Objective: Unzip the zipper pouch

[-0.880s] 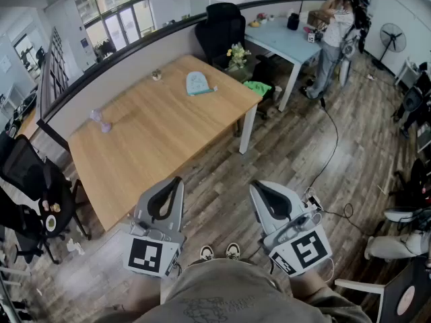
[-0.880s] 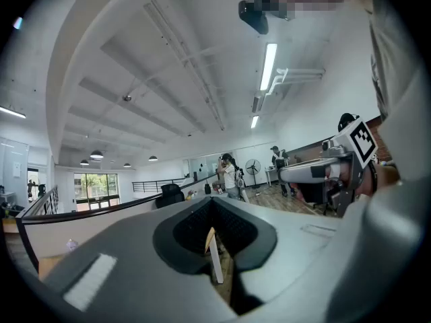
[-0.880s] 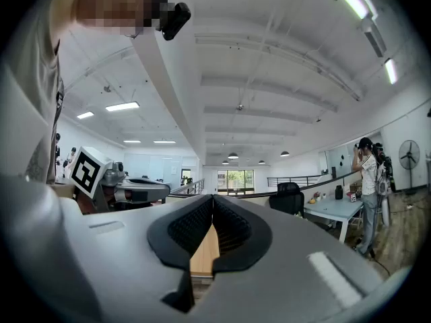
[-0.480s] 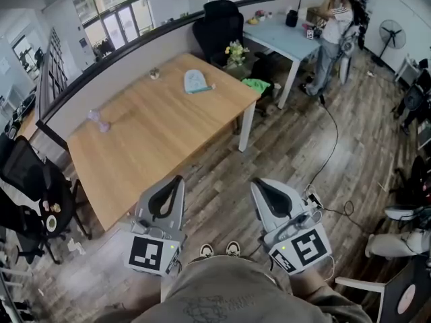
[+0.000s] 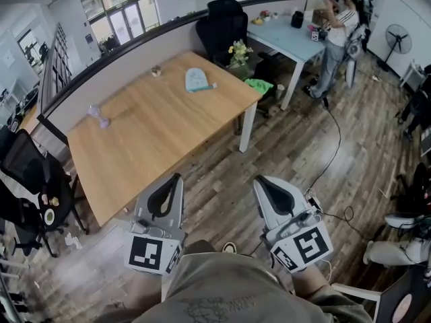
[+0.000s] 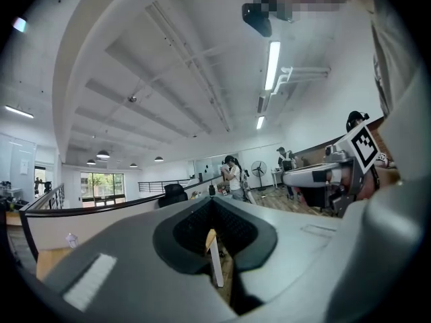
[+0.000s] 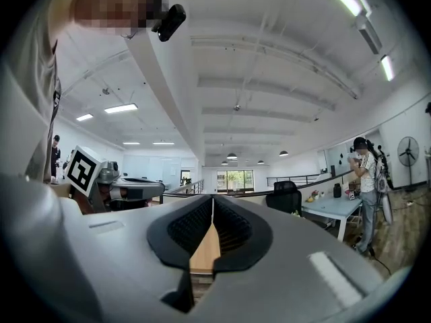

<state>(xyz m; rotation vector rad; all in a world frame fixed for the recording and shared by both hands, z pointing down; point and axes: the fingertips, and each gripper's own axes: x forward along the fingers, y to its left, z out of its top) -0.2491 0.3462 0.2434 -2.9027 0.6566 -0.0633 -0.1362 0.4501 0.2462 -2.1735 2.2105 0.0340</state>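
Zipper pouch (image 5: 196, 81) lies untouched at twelve o'clock across the table (image 5: 155, 140); the person has merely begun stepping nearer, left gripper (image 5: 176, 180) and right gripper (image 5: 261, 182) both pinched closed, empty.

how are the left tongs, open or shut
Shut. In the left gripper view the left tongs have their tips together, with nothing held between them.

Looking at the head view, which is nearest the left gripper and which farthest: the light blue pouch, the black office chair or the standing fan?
From the left gripper:
1. Light blue zipper pouch, on the far side of the wooden table.
2. Black office chair, beyond the table's far edge.
3. Standing fan, far off to the right.
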